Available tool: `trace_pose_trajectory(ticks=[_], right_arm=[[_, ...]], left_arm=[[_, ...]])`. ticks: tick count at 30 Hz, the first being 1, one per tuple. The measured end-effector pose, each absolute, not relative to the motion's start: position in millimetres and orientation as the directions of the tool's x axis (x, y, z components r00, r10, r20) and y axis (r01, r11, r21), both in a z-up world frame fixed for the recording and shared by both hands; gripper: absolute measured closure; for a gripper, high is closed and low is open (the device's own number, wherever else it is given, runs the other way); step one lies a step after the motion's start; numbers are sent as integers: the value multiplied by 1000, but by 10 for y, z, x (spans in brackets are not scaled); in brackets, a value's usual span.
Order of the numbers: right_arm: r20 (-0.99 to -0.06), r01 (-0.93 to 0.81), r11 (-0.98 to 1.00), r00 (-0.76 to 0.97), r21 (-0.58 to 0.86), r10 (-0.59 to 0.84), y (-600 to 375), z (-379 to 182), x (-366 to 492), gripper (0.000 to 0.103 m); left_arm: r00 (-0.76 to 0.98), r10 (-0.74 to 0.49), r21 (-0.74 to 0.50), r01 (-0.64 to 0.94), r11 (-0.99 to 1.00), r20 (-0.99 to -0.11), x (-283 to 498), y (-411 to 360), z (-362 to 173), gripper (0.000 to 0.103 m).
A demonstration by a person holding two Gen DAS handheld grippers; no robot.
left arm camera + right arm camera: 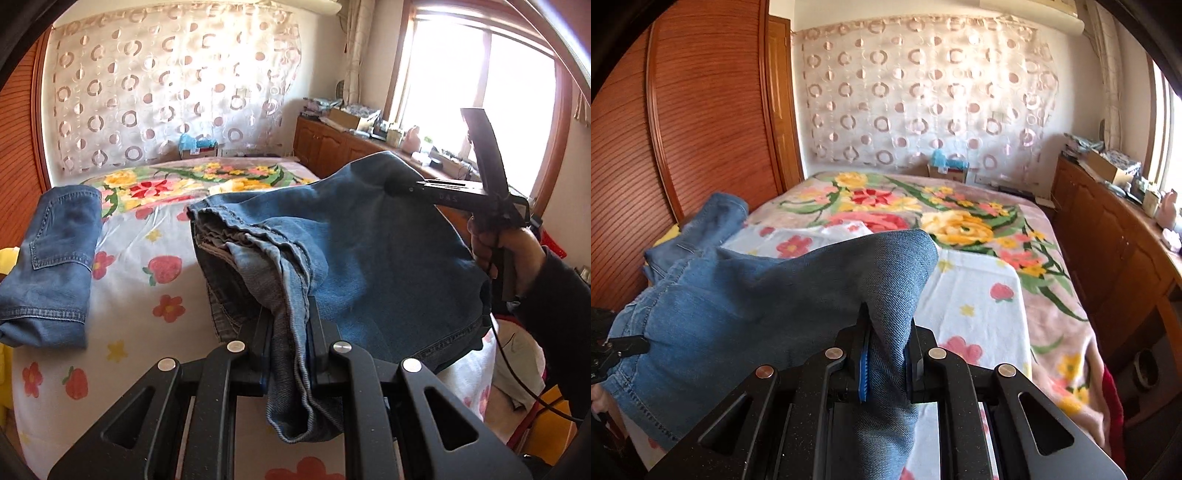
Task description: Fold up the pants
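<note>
A pair of blue denim pants (369, 254) hangs folded in the air above the bed, held by both grippers. My left gripper (290, 332) is shut on a bunched edge with hems and seams. My right gripper (886, 354) is shut on a fold of the same pants (746, 310). The right gripper also shows in the left wrist view (391, 186), pinching the far top corner of the cloth. The left gripper's tip shows at the left edge of the right wrist view (624, 347).
A second folded pair of jeans (55, 262) lies at the bed's left side, also in the right wrist view (701, 229). The bed (979, 295) has a floral cover. A wooden wardrobe (683, 129) stands left, wooden cabinets (1108, 240) with clutter right.
</note>
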State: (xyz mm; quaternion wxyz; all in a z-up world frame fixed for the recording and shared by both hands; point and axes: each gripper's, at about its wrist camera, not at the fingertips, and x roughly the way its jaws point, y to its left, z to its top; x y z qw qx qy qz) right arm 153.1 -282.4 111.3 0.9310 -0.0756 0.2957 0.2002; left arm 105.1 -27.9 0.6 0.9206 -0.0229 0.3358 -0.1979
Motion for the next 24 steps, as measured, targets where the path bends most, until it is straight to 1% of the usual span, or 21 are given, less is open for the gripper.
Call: trace_pose_trajectory(ticks=[7,9,10,11,13,15,16,17,18,20,22,24], right_arm=[[-628,-384,924,719,-1,298,-2786,1117,1610,87],[-637,-375,927,715,0,289,-2797,1147,1616,83],[-643,-371,929,711,1,284,-2806,1165,1611,78],[-652,-363,932,707,-2,274,-2807,1177,1612,75],[-667,-352,936,698,-4,260,-2820,1214,1582,73],[-668,-354,935,694,9,269,-2869,1238,1521,63],[-668,-353,935,692,18,274,-2895,1242,1484,56],[-669,-351,936,689,29,279,-2928,1239,1425,53],[-671,-354,934,683,42,289,-2963,1241,1362,53],[-667,-363,930,679,56,306,-3028,1258,1219,53],[-661,-368,928,683,58,311,-3109,1285,1048,53],[-653,-377,925,687,57,320,-3190,1330,870,53]], left_arm=[[675,-332,-158,308,938,-659,1133,-320,-150,86],[674,-323,-153,301,941,-664,1135,-328,-176,86],[673,-317,-150,296,943,-669,1139,-324,-189,85],[671,-314,-149,293,944,-671,1160,-333,-193,84],[667,-310,-154,283,947,-678,1173,-320,-198,81],[670,-304,-155,274,949,-677,1157,-302,-211,74],[673,-305,-157,273,949,-674,1141,-281,-205,65],[674,-308,-161,273,948,-671,1157,-257,-198,52],[678,-315,-170,274,947,-664,1144,-232,-190,48],[689,-304,-165,262,951,-658,1130,-205,-162,33],[703,-301,-159,262,952,-645,1085,-193,-110,25],[707,-313,-165,272,948,-634,1052,-194,-57,23]])
